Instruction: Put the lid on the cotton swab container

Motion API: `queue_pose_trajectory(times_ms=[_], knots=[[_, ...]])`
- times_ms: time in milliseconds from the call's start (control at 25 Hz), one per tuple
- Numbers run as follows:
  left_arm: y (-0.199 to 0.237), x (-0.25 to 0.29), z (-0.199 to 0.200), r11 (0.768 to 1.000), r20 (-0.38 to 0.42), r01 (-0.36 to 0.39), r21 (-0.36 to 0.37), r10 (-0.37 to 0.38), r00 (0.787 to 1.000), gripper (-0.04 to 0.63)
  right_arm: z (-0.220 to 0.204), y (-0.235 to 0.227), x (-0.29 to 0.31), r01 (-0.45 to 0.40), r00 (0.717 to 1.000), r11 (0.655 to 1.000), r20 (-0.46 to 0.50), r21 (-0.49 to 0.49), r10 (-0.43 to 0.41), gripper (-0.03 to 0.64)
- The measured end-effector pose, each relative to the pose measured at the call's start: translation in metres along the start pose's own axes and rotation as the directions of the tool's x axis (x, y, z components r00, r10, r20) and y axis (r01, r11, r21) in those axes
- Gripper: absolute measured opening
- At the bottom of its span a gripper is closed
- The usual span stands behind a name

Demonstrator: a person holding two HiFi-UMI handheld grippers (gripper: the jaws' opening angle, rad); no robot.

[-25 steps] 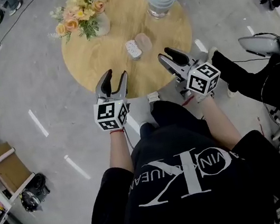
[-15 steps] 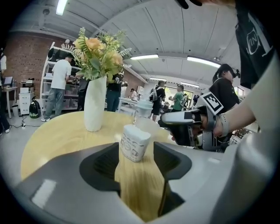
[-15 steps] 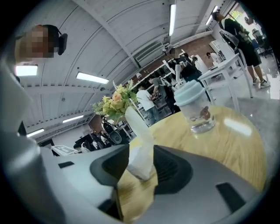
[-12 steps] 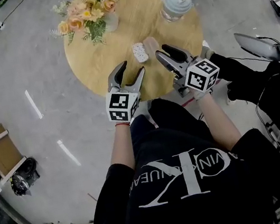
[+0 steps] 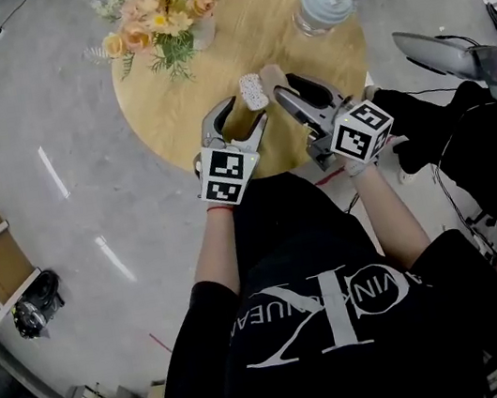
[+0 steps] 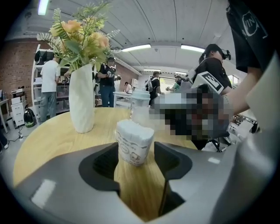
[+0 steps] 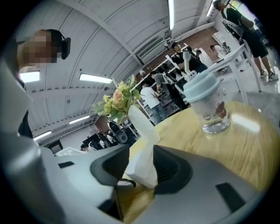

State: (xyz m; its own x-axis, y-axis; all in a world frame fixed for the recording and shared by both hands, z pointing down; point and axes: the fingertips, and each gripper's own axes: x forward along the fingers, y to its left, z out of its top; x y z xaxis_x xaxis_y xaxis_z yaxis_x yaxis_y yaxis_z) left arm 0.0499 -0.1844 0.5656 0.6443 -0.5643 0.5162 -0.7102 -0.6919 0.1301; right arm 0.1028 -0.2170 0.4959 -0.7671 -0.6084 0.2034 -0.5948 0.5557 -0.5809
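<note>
Wooden and round, the desk (image 5: pixel 165 103) stands on a grey floor (image 5: pixel 51 104). The left tongs (image 5: pixel 246 110) gape wide and grip nothing, their jaws having just been opening further. The container (image 6: pixel 134 142), uncovered and full of white swabs, stands upright at the mouth of the gap and touches neither pad. The right tongs (image 5: pixel 284 85) are open more narrowly around the lid (image 7: pixel 142 164). It stands on the desk between their tips, close against one pad with a dark gap at the other. Container and lid sit just beside each other. Beyond the left tongs stands a white vase (image 6: pixel 82 103) of flowers; beyond the right tongs, a lidded cup (image 7: pixel 209 105).
</note>
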Motion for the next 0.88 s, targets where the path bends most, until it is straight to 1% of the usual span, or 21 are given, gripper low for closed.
queue_pose_trajectory(times_ms=[240,600,760,880], knots=[[0.002,0.005,0.001,1.000,-0.009,0.023,0.008,-0.022,1.000,0.244,0.005,0.013,0.006,-0.022,1.000,1.000,0.016,0.013,0.022,0.137],[0.002,0.012,-0.001,0.999,-0.009,0.036,0.009,-0.036,0.999,0.244,0.005,0.020,0.015,-0.019,1.000,0.999,0.023,0.027,0.018,0.137],[0.002,0.012,-0.006,0.999,-0.016,0.035,-0.002,-0.035,0.999,0.244,0.000,0.025,0.021,-0.031,1.000,0.999,0.000,0.027,0.031,0.136],[0.002,0.013,-0.008,0.999,-0.021,0.032,-0.009,-0.033,0.999,0.244,-0.005,0.029,0.028,-0.042,0.999,0.999,-0.031,0.012,0.042,0.124]])
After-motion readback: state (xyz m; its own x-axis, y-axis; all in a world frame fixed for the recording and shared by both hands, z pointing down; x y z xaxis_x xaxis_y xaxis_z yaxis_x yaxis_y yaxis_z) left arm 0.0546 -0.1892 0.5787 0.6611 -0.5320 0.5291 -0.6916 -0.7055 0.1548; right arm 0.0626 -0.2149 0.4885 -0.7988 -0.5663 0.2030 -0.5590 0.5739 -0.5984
